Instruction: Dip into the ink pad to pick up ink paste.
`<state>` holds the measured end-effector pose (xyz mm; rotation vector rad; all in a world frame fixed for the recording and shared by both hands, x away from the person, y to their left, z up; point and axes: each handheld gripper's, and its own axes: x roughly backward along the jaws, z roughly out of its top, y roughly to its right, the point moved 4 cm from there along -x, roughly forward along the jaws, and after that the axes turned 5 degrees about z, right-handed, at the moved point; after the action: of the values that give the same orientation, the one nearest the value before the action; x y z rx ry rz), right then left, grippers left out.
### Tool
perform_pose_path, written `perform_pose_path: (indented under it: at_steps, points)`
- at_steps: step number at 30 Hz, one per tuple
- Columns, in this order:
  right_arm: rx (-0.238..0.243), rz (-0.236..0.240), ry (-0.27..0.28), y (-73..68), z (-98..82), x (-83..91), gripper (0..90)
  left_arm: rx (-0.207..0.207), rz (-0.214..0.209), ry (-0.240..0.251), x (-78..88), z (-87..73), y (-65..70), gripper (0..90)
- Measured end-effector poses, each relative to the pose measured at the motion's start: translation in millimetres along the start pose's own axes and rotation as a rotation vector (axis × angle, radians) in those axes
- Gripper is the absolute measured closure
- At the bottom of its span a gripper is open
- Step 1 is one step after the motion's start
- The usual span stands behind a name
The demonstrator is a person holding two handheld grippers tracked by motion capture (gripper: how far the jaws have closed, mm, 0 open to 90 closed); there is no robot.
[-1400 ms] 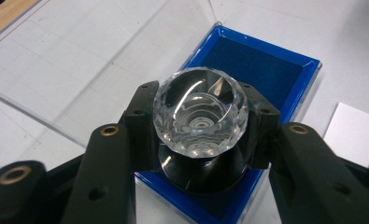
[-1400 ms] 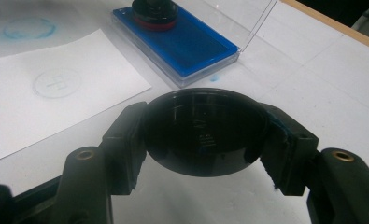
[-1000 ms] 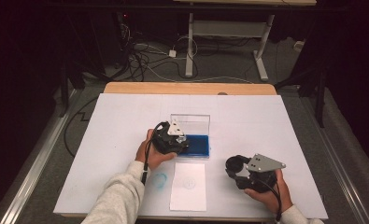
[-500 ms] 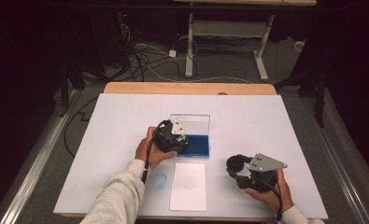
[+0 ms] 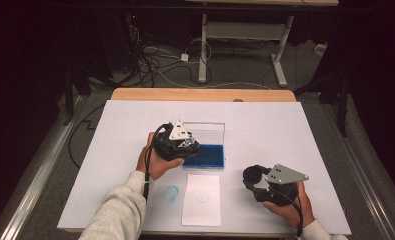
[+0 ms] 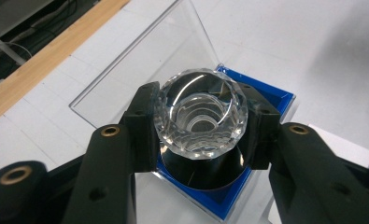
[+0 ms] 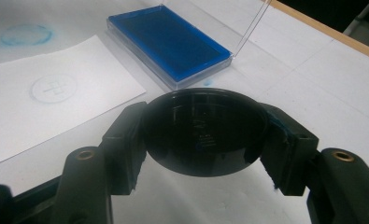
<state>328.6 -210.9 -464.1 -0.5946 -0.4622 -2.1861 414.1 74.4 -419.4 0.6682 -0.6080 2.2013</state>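
My left gripper (image 5: 187, 145) pinches a faceted glass stamp (image 6: 202, 113) in its jaws above the blue ink pad (image 5: 207, 156). At five o'clock, my right gripper (image 5: 255, 176) clamps a black round cap (image 7: 204, 131) over the tabletop (image 5: 295, 130).

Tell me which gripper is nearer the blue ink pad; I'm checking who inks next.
Left. The left gripper, shut on a faceted clear stamp, hangs right above the blue ink pad. The right gripper, holding a black round cap, sits off to the pad's right, nearer the person.

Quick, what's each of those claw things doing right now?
Left gripper: closed on a faceted clear stamp, above the blue ink pad.
Right gripper: closed on a round black cap.
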Motion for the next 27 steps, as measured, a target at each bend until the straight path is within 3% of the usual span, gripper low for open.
perform_pose_path:
  at_steps: [9, 22, 27]
  points:
    - [-0.002, -0.013, 0.007, 1.2, -0.2, 2.0, 38.1, 0.014, -0.015, 0.041, 14.1, 1.3, 3.4, 54.5]
    - [0.000, -0.023, 0.009, 2.6, -0.5, 2.1, 38.1, -0.019, -0.057, 0.071, 28.7, 0.3, 17.7, 54.5]
    - [-0.002, -0.027, 0.010, 2.9, -0.7, 3.3, 38.1, -0.014, -0.080, 0.083, 33.8, -4.6, 24.3, 54.5]
